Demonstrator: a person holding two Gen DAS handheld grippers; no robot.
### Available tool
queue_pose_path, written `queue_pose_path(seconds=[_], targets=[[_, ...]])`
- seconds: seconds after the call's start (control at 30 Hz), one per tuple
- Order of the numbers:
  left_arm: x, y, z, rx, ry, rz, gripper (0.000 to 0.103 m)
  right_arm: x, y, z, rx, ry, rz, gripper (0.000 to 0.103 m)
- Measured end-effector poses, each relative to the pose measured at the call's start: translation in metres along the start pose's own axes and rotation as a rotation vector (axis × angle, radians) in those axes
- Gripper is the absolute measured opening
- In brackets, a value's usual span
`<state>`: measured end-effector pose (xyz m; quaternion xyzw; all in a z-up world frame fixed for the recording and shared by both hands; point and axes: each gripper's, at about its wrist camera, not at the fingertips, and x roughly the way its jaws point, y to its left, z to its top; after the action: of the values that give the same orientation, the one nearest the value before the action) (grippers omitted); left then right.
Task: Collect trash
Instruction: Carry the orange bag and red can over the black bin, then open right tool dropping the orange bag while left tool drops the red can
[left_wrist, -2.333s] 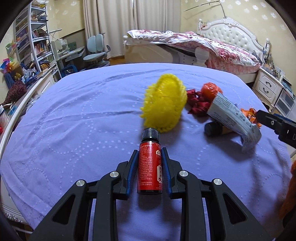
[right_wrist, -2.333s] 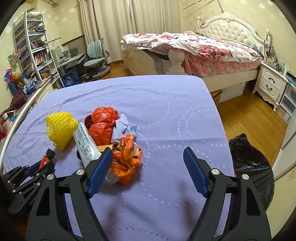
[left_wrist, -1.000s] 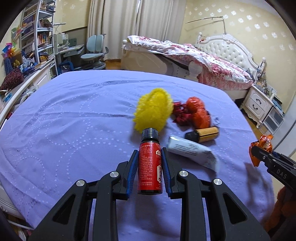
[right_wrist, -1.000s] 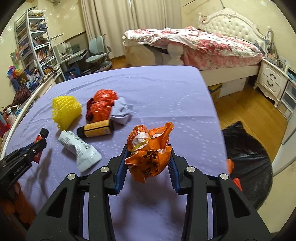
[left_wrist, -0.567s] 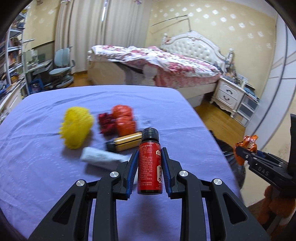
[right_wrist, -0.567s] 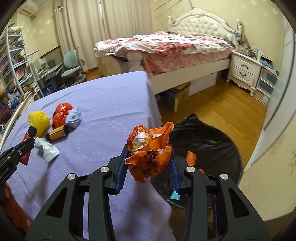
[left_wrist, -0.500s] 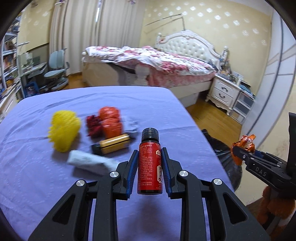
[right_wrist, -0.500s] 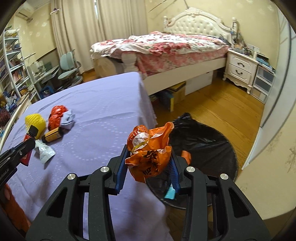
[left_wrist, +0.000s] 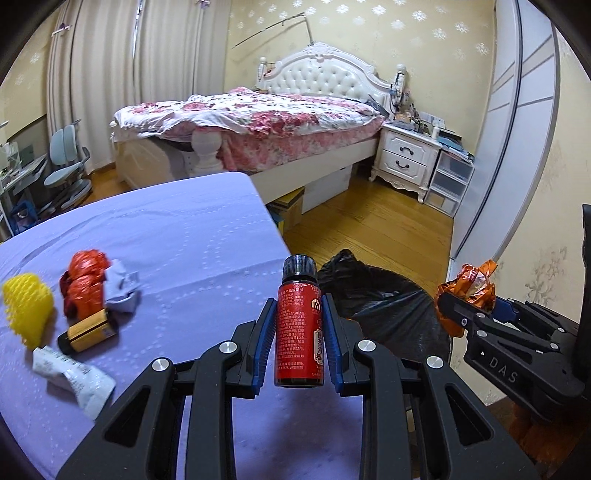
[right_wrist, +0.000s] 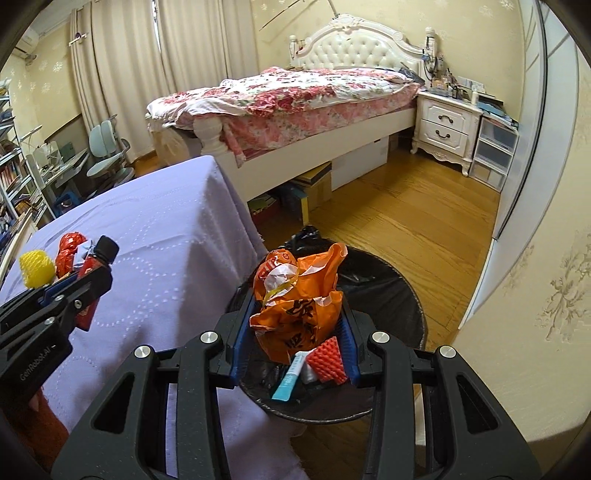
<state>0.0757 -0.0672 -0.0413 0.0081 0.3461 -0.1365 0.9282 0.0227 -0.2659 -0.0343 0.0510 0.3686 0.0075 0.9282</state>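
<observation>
The right gripper (right_wrist: 293, 332) clamped a crumpled orange bag (right_wrist: 299, 295) above the black-lined bin (right_wrist: 399, 295), where a red foam net (right_wrist: 327, 362) and a teal tube (right_wrist: 288, 380) lay. Left of it, the left gripper (right_wrist: 79, 286) pinched a red bottle (right_wrist: 94, 280) over the purple-covered table (right_wrist: 166, 258).

Both grippers have swung away from the trash pile toward the black-lined bin (right_wrist: 388, 295): the right gripper (right_wrist: 293, 332) now holds its orange wrapper (right_wrist: 299, 299) over the bin's mouth, and the left gripper (left_wrist: 299, 345) carries the red bottle (left_wrist: 300, 325) near the bin's rim
</observation>
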Motion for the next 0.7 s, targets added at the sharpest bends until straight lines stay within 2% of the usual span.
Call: queue_pose_path(seconds=[0.33, 0.7], targets=[[0.030, -0.025, 0.008, 0.045, 0.035, 0.005, 0.027, 0.010, -0.024, 0.004, 0.022, 0.006, -0.019, 0.039], [0.044, -0.041, 0.010, 0.078, 0.054, 0.014, 0.027, 0.017, -0.039, 0.006, 0.052, 0.012, -0.028, 0.039]])
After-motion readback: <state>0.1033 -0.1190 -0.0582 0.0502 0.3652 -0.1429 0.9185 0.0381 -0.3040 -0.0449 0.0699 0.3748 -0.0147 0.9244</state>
